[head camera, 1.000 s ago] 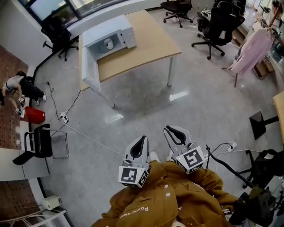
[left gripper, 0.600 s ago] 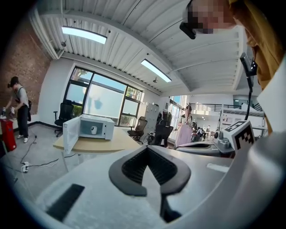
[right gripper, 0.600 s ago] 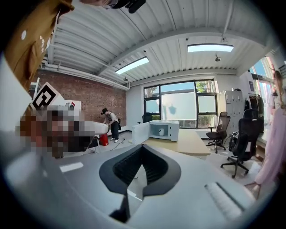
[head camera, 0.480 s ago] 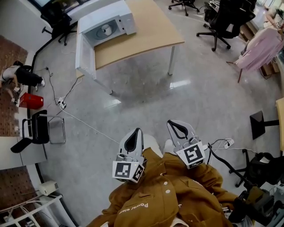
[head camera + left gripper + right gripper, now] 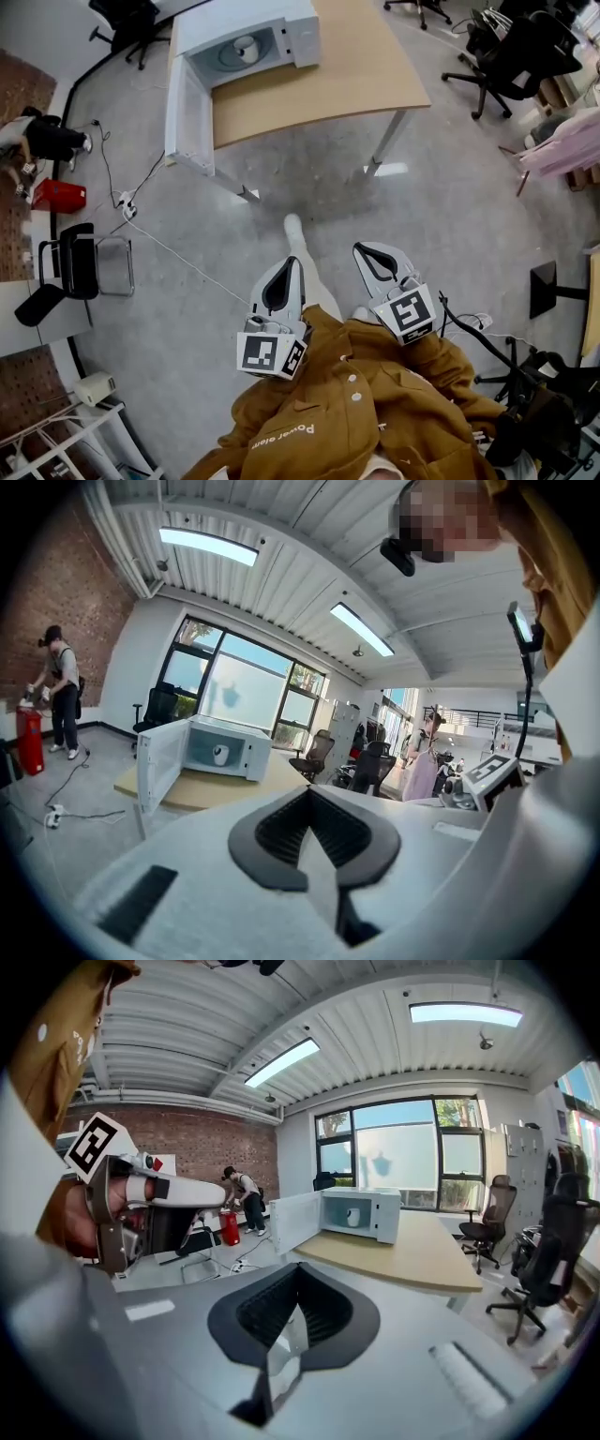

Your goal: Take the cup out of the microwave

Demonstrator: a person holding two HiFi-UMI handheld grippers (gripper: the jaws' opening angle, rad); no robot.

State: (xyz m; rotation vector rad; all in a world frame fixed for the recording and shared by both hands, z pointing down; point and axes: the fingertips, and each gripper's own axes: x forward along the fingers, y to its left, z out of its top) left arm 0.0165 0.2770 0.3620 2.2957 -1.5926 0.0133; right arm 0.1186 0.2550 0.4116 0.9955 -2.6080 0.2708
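Note:
A white microwave (image 5: pixel 281 26) stands on the far left end of a wooden table (image 5: pixel 319 89), its door (image 5: pixel 187 112) swung wide open. A small white cup (image 5: pixel 246 47) sits inside on the turntable. It also shows in the left gripper view as the cup (image 5: pixel 218 755) and in the right gripper view as the cup (image 5: pixel 353 1216). My left gripper (image 5: pixel 291 264) and right gripper (image 5: pixel 362 249) are held side by side over the grey floor, well short of the table. Both are shut with nothing in them, and both point toward the microwave (image 5: pixel 225 747) (image 5: pixel 361 1213).
Black office chairs (image 5: pixel 511 56) stand right of the table. A person (image 5: pixel 42 141) bends beside a red object (image 5: pixel 58 194) at the far left. A black folding chair (image 5: pixel 80 267) and floor cables (image 5: pixel 155 248) lie left of my path. My own shoe (image 5: pixel 294 228) shows ahead.
Both grippers have been carried forward across the floor toward the table. The microwave and table now sit closer and more central, and a shoe has stepped into view.

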